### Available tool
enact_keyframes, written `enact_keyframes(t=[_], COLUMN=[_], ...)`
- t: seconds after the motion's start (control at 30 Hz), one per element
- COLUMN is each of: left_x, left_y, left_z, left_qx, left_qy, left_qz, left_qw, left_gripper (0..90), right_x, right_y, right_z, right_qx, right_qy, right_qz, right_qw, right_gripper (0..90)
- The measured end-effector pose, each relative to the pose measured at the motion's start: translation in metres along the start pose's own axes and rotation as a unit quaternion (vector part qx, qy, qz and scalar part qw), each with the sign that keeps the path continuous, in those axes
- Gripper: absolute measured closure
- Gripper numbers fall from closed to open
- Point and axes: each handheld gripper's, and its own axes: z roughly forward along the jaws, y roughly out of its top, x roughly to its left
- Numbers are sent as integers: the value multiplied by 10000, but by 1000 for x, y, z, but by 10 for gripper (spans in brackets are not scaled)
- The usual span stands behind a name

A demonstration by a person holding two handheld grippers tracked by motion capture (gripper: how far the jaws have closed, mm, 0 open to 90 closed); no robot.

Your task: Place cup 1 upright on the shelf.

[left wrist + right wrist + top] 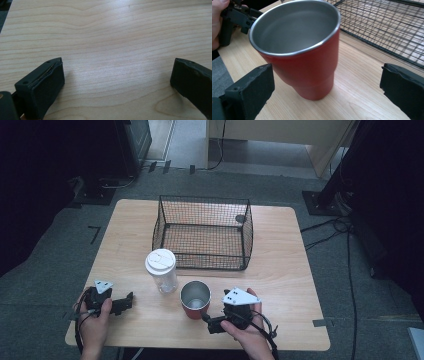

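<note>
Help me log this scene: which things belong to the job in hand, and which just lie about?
In the job: red steel tumbler, right gripper open around it.
Lying about: clear jar with white lid, wire basket, left gripper open over bare table.

Black tongs [131,300], grey three-cornered plates, black trailing cables, flat padded jaws; bare hands.

High view overhead; gripper views low, close; shared red cup [195,299] and table [280,270].

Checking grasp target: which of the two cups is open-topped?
The red cup, steel-lined with no lid, directly ahead of the right gripper. The clear cup left of it wears a white lid.
</note>
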Motion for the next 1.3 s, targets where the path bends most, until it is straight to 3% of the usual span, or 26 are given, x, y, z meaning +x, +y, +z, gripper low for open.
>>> enact_keyframes(t=[0.53,1.3], left_x=[0,0], left_y=[0,0], left_z=[0,0], left_qx=[0,0], left_qy=[0,0], left_qz=[-1,-1], left_qw=[10000,10000], left_gripper=[1,0], right_x=[17,33], right_y=[8,20], right_z=[17,39], right_qx=[-54,151], right_qy=[90,-157], right_qz=[-128,-269], right_qw=[9999,9994], right_gripper=[0,0])
